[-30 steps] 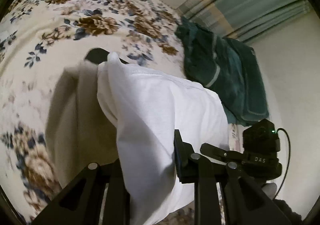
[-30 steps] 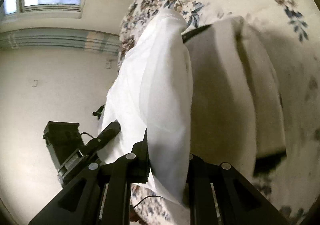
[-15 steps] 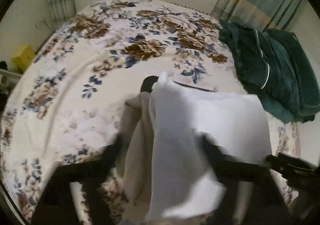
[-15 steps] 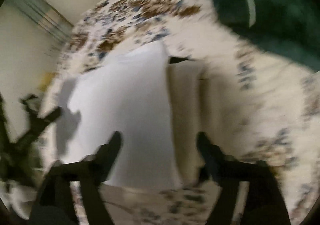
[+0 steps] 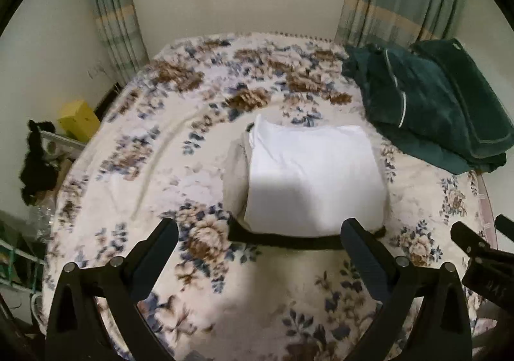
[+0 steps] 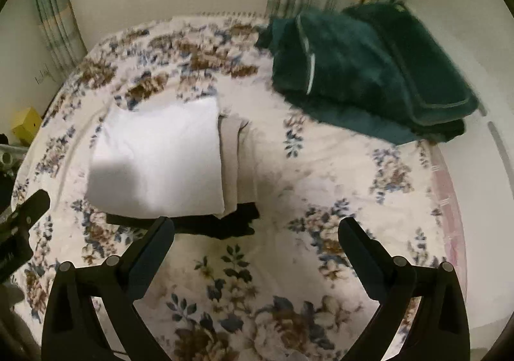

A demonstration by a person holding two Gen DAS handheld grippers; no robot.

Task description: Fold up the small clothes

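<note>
A folded white garment lies on the floral bed, on top of a folded beige garment and a black one whose edge shows at the near side. It also shows in the right wrist view, with the beige garment on its right and the black one below. My left gripper is open and empty, above the bed just short of the stack. My right gripper is open and empty, to the right of the stack.
A dark green blanket lies in a heap at the bed's far right, also in the right wrist view. A yellow box and clutter stand on the floor left of the bed. Curtains and a window are behind.
Both grippers have let go of the white garment and pulled back and up. The garment now lies flat on the stack.
</note>
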